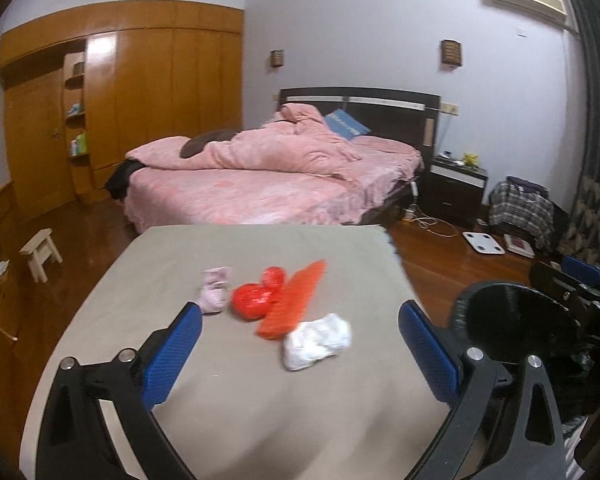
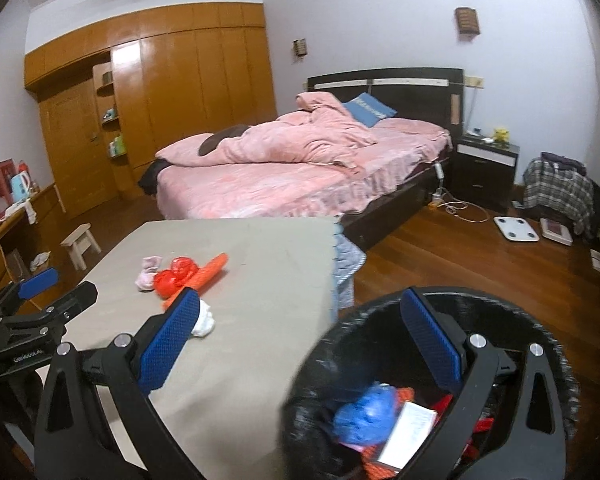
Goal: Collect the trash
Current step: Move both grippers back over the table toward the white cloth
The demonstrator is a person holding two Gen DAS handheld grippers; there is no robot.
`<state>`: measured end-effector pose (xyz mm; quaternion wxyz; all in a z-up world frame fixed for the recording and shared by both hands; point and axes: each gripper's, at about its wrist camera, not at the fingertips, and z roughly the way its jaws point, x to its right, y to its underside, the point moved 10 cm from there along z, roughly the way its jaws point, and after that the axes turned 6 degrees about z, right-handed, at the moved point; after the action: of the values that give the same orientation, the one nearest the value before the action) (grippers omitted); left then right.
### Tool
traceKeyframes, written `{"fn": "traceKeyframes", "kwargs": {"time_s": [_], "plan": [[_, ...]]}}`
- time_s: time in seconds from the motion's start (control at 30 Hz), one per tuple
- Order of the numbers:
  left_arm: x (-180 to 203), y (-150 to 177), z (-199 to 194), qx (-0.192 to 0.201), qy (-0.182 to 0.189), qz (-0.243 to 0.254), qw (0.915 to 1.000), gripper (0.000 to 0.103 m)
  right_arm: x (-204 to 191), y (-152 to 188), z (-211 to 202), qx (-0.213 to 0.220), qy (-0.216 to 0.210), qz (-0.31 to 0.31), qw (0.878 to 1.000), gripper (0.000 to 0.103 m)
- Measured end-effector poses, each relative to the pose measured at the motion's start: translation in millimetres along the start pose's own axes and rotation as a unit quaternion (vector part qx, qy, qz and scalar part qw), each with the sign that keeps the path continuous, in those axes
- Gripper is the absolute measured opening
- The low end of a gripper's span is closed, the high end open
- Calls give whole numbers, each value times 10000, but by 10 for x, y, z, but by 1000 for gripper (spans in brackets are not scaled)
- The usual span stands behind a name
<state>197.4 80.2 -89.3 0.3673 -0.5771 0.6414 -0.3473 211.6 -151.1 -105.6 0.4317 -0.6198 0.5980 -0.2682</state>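
both the left gripper [image 1: 300,320] and the right gripper [image 2: 300,304] hang spread wide and empty above the grey table [image 1: 236,400]. the trash lies mid-table with bare cloth all round: a white wad [image 1: 316,342] nearest, then an orange wrapper [image 1: 292,300], red bags [image 1: 256,296] and a pink scrap [image 1: 214,290]. only the right view looks into the black bin [image 2: 540,328] off the table's right edge, which holds blue and red scraps.

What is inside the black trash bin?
The black trash bin holds a crumpled blue bag, a white paper slip and red-orange scraps. Anything beneath them is covered.
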Motion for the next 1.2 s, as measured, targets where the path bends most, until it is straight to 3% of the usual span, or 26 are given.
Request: {"fn": "traceKeyframes", "kwargs": {"time_s": [0.27, 0.63, 1.13, 1.2], "plan": [[-516, 224, 168, -183, -343, -218, 9990, 97, -488, 133, 451, -268, -259, -184, 9991, 98], [-951, 526, 426, -504, -535, -385, 9966, 97, -1030, 495, 1109, -871, -476, -426, 9941, 98], [-1171, 703, 716, -689, -548, -532, 9947, 97, -1139, 818, 1658, -1342, -322, -678, 9881, 97], [-1174, 713, 735, -700, -540, -546, 9946, 97, -1145, 842, 1710, -1398, -331, -705, 9871, 92]]}}
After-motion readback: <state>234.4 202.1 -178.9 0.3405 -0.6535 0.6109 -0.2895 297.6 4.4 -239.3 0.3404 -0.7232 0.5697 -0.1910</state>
